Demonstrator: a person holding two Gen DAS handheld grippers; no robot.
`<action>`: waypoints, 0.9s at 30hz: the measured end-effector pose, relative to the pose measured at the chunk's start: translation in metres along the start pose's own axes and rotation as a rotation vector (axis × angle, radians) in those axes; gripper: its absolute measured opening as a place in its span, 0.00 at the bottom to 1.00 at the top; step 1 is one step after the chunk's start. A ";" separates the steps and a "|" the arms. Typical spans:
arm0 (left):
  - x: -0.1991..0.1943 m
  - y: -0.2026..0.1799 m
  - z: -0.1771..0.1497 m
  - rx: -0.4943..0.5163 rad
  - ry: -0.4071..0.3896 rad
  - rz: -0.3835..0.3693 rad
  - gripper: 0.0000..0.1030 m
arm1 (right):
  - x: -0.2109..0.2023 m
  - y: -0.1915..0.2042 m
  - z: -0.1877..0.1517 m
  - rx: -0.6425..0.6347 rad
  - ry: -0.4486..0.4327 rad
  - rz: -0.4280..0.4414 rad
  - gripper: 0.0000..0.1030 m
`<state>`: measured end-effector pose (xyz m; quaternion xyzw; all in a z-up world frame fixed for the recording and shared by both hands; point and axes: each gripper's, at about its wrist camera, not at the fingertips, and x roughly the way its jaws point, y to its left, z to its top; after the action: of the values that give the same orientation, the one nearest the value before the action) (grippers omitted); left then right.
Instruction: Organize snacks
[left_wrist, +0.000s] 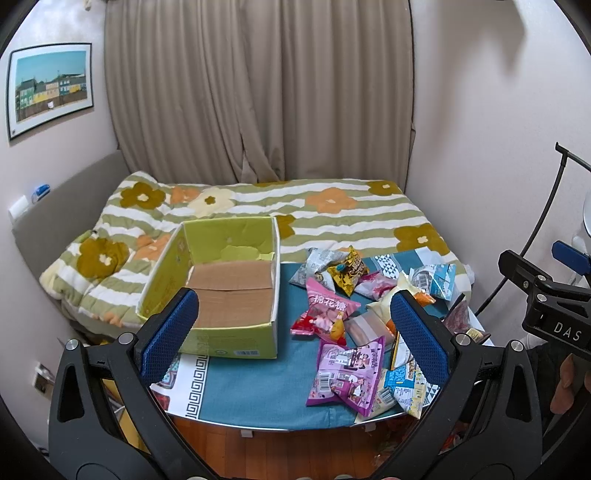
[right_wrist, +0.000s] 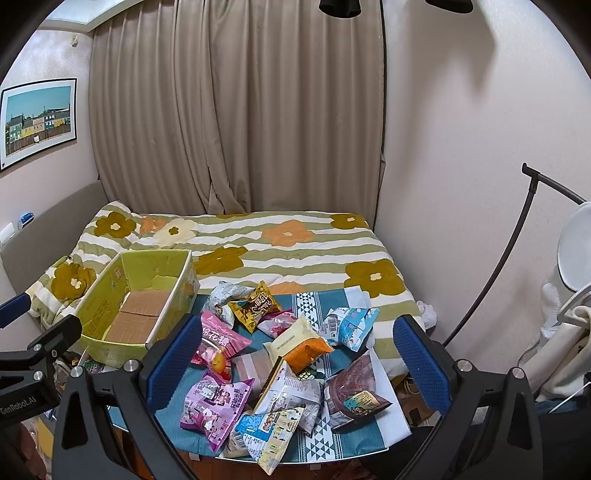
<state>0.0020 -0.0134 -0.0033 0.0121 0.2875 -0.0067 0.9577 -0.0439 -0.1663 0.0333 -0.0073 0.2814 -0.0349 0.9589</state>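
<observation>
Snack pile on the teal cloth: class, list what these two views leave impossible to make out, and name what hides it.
- Snack pile: an exact count; packets overlap in both views.
- Green box: its near inside corner, left wrist view; the left gripper finger covers it.
- Table: its legs; the cloth and the frame's lower edge hide them.
- Right gripper: open, holding nothing; small print on the packets is too small to read.

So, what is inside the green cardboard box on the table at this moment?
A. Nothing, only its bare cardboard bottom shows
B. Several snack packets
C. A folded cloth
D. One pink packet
A. The green cardboard box shows only its brown bottom flaps, while the snack packets all lie in a heap on the table beside it.
</observation>
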 end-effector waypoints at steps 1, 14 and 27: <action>0.000 0.000 0.000 -0.001 0.001 -0.001 1.00 | -0.001 -0.001 0.000 0.000 0.001 0.000 1.00; 0.009 -0.004 0.000 -0.014 0.088 -0.010 1.00 | -0.003 -0.002 -0.002 -0.001 0.028 0.022 1.00; 0.131 -0.010 -0.067 0.012 0.409 -0.219 1.00 | 0.065 -0.016 -0.071 0.098 0.286 0.162 1.00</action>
<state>0.0744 -0.0224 -0.1311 -0.0124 0.4754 -0.1095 0.8728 -0.0281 -0.1865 -0.0609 0.0673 0.4126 0.0283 0.9080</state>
